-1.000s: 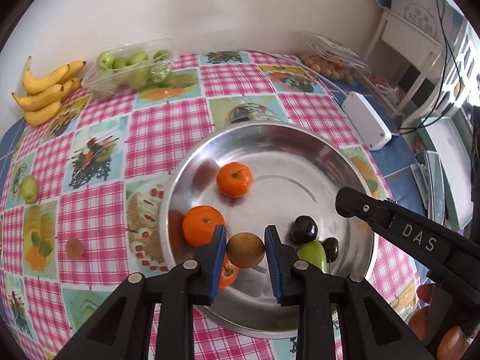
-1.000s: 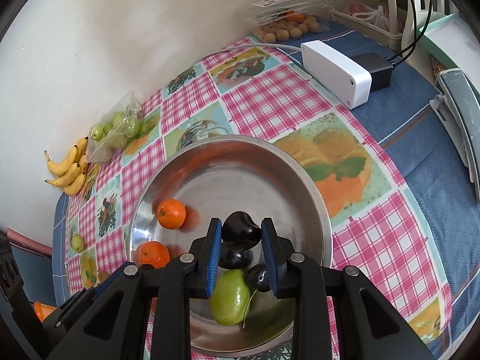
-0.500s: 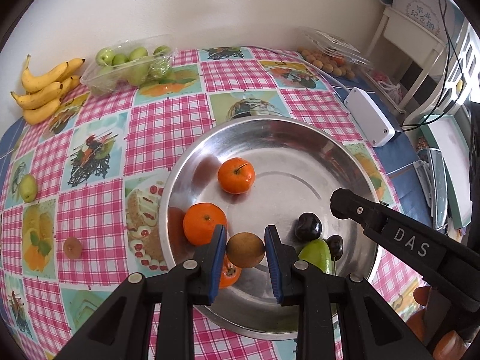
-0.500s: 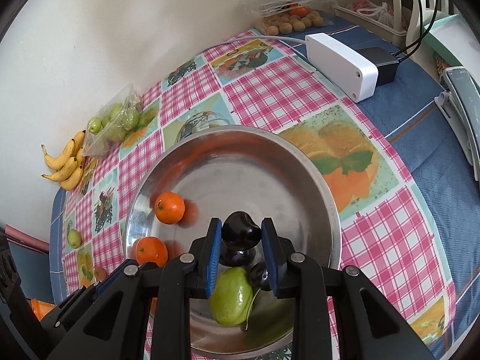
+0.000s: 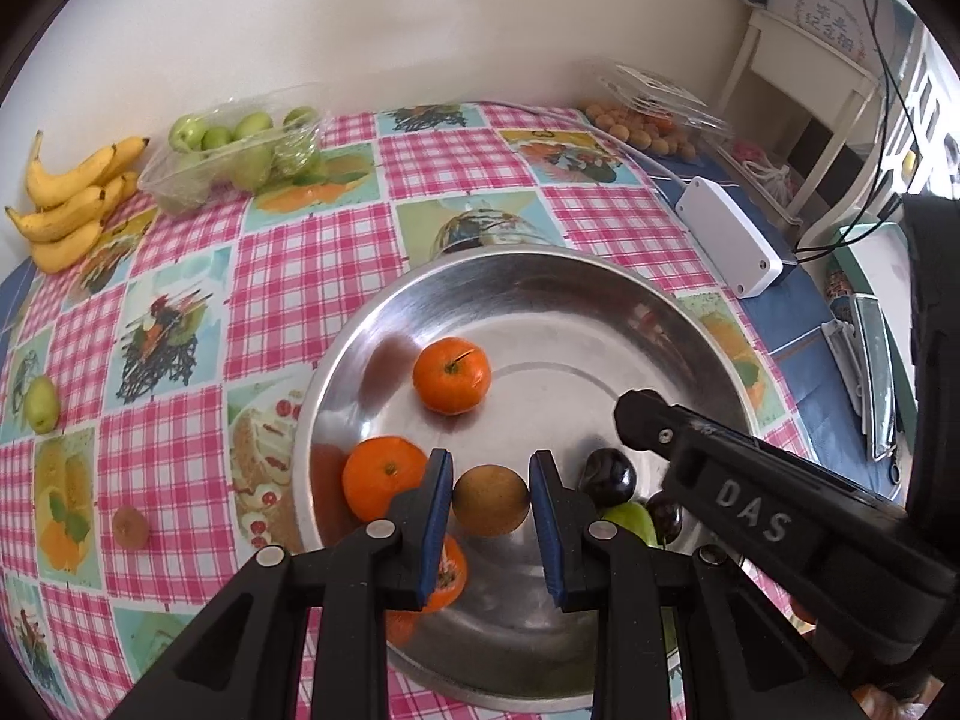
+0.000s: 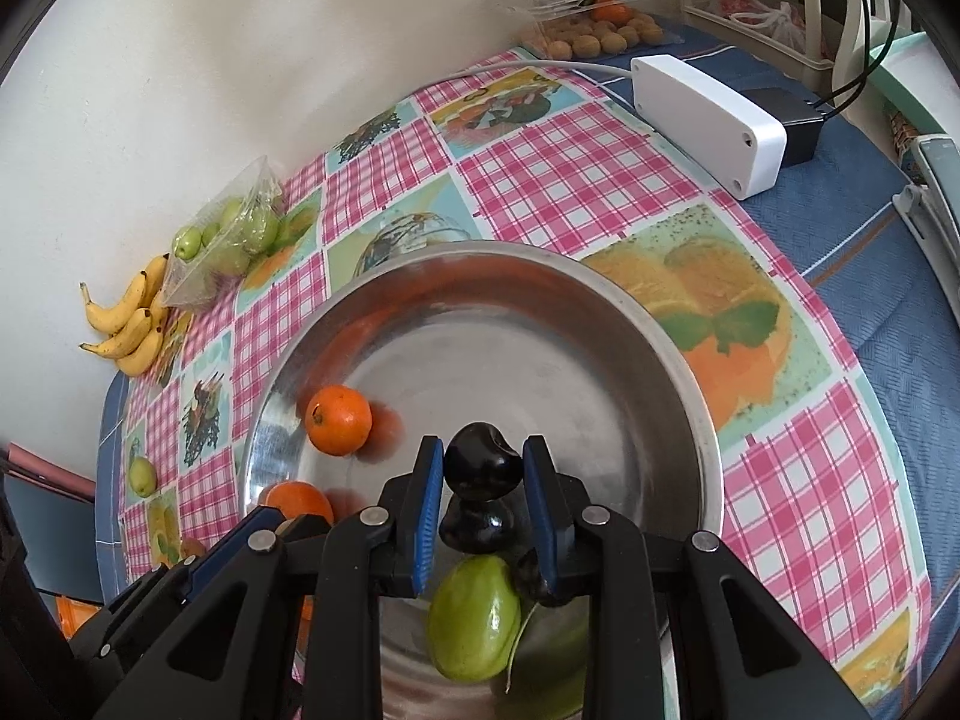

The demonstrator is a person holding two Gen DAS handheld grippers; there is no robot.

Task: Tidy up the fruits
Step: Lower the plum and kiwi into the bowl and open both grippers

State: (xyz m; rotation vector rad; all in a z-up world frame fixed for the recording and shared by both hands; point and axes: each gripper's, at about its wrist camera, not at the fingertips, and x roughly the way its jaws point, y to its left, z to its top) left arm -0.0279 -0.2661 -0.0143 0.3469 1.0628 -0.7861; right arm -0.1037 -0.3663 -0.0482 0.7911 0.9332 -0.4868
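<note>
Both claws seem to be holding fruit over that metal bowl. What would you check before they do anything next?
1. Left gripper clamped on the brown kiwi: ok.
2. Right gripper clamped on the dark plum: ok.
3. Both fruits over the steel bowl: ok.
4. Landing spot free of the mandarins: ok.
5. Grippers clear of each other: cannot tell.

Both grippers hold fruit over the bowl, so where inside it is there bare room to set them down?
The far half of the steel bowl is bare, beyond the upper orange. The near side is crowded: oranges, dark plums and a green fruit.
</note>
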